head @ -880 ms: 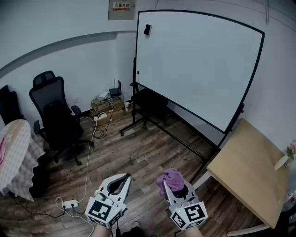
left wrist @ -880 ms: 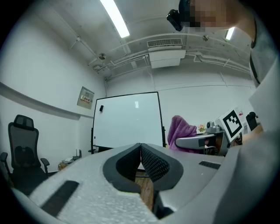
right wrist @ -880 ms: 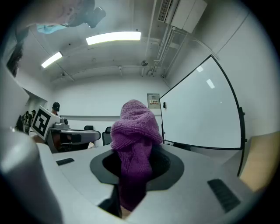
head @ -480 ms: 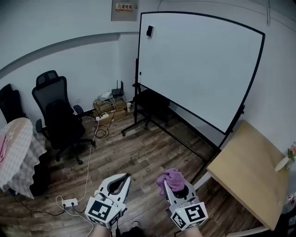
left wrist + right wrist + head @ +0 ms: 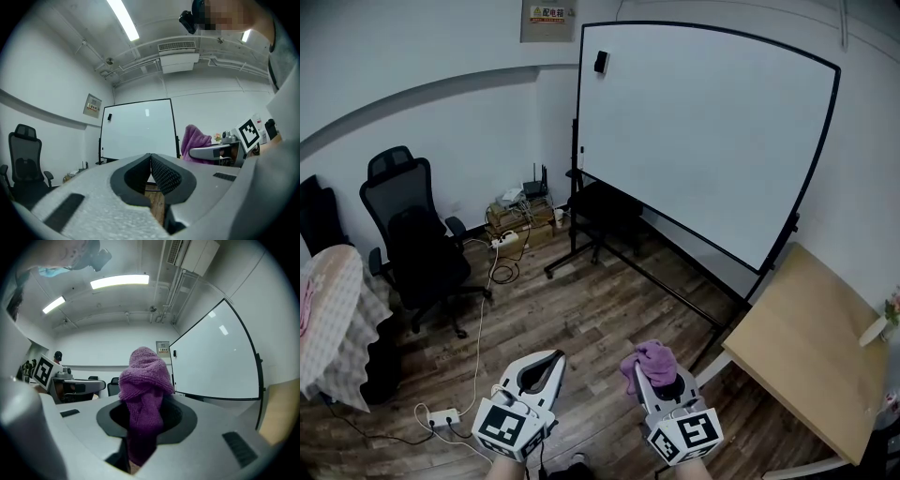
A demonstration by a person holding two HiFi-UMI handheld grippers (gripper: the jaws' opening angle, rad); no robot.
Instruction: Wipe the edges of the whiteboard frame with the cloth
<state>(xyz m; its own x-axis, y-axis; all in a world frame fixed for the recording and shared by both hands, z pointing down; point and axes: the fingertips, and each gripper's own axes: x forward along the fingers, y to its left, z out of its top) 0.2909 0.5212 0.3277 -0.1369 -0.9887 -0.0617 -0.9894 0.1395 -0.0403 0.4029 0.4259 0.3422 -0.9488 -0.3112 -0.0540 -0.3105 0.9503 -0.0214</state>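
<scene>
the wiping is judged as not yet begun. the purple cloth [image 5: 651, 360] is held pinched in the right tongs [image 5: 143, 414], at 5 o'clock in the head view, well apart from the whiteboard [image 5: 703, 131] at 1 o'clock. the left tongs [image 5: 150, 164] are closed together on nothing. all edges of the black frame [image 5: 579, 112] are left to be wiped.

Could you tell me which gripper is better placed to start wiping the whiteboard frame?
The right gripper: its jaws are shut on the purple cloth, and the whiteboard frame stands ahead towards its side. The left gripper is shut with nothing between its jaws.
</scene>
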